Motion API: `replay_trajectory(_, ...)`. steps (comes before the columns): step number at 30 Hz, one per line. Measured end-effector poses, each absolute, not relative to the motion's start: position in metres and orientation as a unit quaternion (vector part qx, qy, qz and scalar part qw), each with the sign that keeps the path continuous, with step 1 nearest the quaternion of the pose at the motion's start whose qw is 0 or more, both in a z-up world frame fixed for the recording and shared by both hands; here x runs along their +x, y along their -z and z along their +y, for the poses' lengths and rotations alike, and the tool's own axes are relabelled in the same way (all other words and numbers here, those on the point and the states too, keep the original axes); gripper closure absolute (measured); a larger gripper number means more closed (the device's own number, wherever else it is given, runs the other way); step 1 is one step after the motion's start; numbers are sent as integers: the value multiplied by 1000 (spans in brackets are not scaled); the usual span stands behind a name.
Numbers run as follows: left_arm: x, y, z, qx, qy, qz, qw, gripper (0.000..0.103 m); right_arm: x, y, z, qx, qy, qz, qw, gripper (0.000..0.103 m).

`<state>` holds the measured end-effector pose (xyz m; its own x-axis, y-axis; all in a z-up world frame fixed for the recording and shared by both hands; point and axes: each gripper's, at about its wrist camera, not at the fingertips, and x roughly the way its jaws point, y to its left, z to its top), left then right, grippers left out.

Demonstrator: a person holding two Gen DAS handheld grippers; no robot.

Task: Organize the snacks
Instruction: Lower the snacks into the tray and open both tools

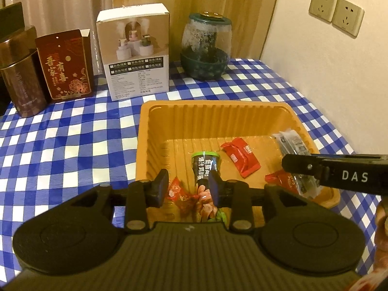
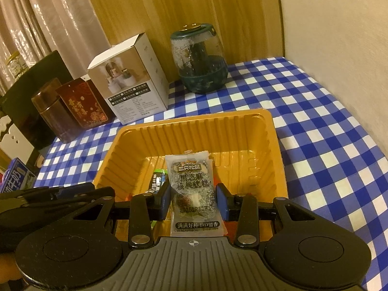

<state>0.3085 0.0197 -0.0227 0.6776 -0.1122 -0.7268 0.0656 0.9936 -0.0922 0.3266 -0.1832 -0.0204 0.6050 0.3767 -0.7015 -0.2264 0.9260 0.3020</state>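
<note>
An orange plastic tray point(image 1: 218, 106) sits on the checked tablecloth. My left gripper point(image 1: 188, 186) hangs low over the tray's near left part, open. Between its fingers, on the tray floor, lie a small red candy point(image 1: 177, 190) and a green-and-black snack packet point(image 1: 205, 167); the pads press on neither. A red packet point(image 1: 241, 160) lies mid-tray and another red packet point(image 1: 278, 181) is partly hidden. My right gripper point(image 2: 193, 200) is shut on a clear black-sesame cake packet point(image 2: 191, 189), held above the tray point(image 2: 194, 118). In the left wrist view that packet point(image 1: 293, 143) hangs over the tray's right side.
Along the back stand a brown canister point(image 1: 21, 80), a red tin point(image 1: 66, 65), a white carton point(image 1: 135, 53) and a green-lidded glass jar point(image 1: 206, 46). A wall with sockets point(image 1: 335, 11) bounds the right. Blue-white tablecloth point(image 1: 60, 145) lies left of the tray.
</note>
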Motion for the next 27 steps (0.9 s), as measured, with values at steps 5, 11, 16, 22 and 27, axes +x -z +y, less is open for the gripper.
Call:
replay_trajectory(5, 305, 20, 20, -27, 51, 398, 916, 71, 327, 18, -179, 91, -171, 409, 892, 63)
replay_trajectory(11, 302, 19, 22, -31, 51, 395, 917, 71, 329, 20, -176, 94, -170, 412, 890, 63)
replay_trajectory(16, 300, 18, 23, -32, 51, 393, 918, 71, 331, 23, -177, 110, -167, 409, 891, 63)
replay_trajectory(22, 292, 16, 23, -34, 52, 390, 919, 71, 329, 21, -188, 138, -173, 394, 892, 35)
replay_trajectory(27, 279, 14, 21, -36, 54, 390, 918, 71, 318, 17, -200, 143, -156, 394, 894, 35)
